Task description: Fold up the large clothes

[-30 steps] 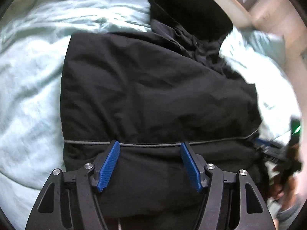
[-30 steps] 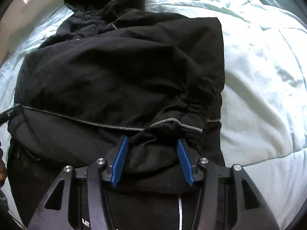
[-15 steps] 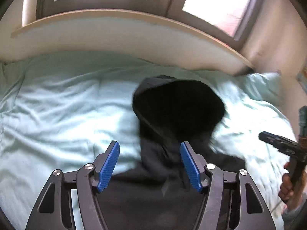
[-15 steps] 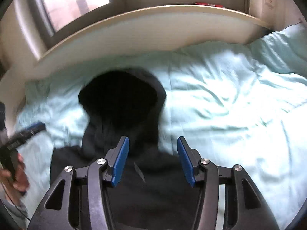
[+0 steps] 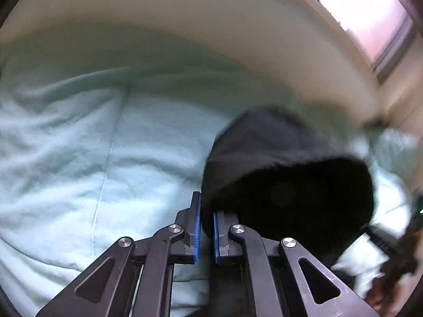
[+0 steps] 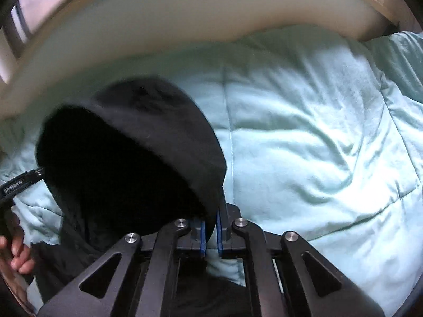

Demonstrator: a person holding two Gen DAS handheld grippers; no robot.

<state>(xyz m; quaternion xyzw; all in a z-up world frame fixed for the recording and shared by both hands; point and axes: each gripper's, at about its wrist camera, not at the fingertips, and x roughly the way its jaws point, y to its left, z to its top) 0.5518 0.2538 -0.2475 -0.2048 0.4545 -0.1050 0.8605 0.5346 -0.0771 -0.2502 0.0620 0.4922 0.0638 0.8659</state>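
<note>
Both grippers, left (image 5: 206,227) and right (image 6: 209,233), clamp the black fabric jacket hood's (image 6: 148,137) rim, near the pale-green quilted bed's (image 6: 304,137) headboard edge; thin grips may slip.

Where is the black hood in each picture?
Left wrist view: the hood sits right of centre, its edge pinched in the left gripper.
Right wrist view: the hood sits left of centre, its edge pinched in the right gripper.
Shared landmark: the pale green blanket under it.

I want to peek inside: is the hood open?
Open: the hood gapes dark, each gripper pinching one edge.
</note>
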